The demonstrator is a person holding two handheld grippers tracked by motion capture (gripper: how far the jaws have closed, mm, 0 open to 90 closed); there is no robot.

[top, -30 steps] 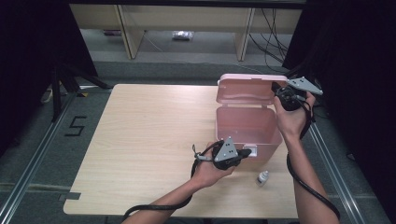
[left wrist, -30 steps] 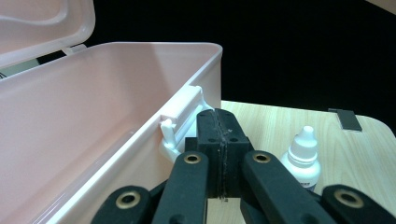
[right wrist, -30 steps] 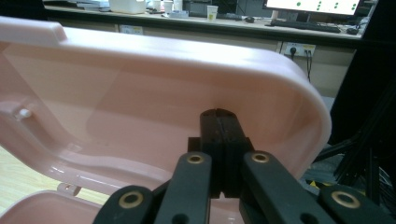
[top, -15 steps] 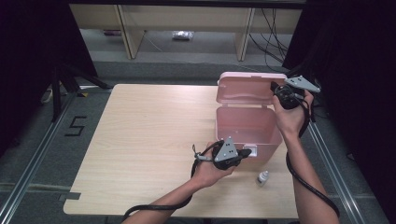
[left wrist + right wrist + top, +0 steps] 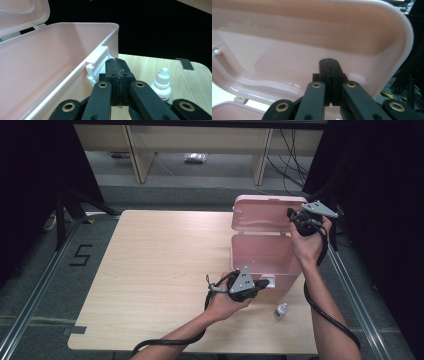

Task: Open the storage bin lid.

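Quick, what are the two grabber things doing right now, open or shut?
Left gripper: shut, holding nothing, tips by the white latch of the pink box.
Right gripper: shut, holding nothing, at the raised lid.

A fixed high camera looks forward and down across the table (image 5: pixel 150 270). The left gripper view sits low and close beside the pink box (image 5: pixel 45 65); the right gripper view faces its raised lid (image 5: pixel 312 45) closely. All three share the box.

Only readable sign: black "5" marked on the grey floor (image 5: pixel 80 255) left of the table. Dropper bottle (image 5: pixel 162 85) label too small to read.
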